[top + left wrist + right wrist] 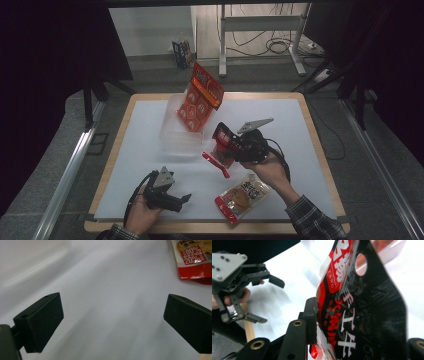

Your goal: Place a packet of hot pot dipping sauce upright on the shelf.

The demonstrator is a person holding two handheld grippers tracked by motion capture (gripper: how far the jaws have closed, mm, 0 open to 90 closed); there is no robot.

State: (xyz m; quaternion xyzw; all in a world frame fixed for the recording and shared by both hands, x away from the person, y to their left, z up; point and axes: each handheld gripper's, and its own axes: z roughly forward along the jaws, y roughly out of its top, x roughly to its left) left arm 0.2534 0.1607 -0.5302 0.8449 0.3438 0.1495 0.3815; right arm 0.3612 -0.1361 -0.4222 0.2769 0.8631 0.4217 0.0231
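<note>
Here our right gripper (223, 145) pinches a black-red packet (220, 150); our left gripper (184, 200), at seven o'clock, gapes empty beside a pouch (242, 196).

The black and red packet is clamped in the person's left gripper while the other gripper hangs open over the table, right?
Not quite: the right gripper clamps the black and red packet, as the right gripper view shows. The left gripper is the open one, nothing between its jaws.

Wide bare white tabletop (140, 150) fills the frame's left. At centre, the clear plastic tub (176, 131) holding an upright orange snack bag (199, 97) blocks passage; a red-edged beige pouch (242, 196) lies lower right.
</note>
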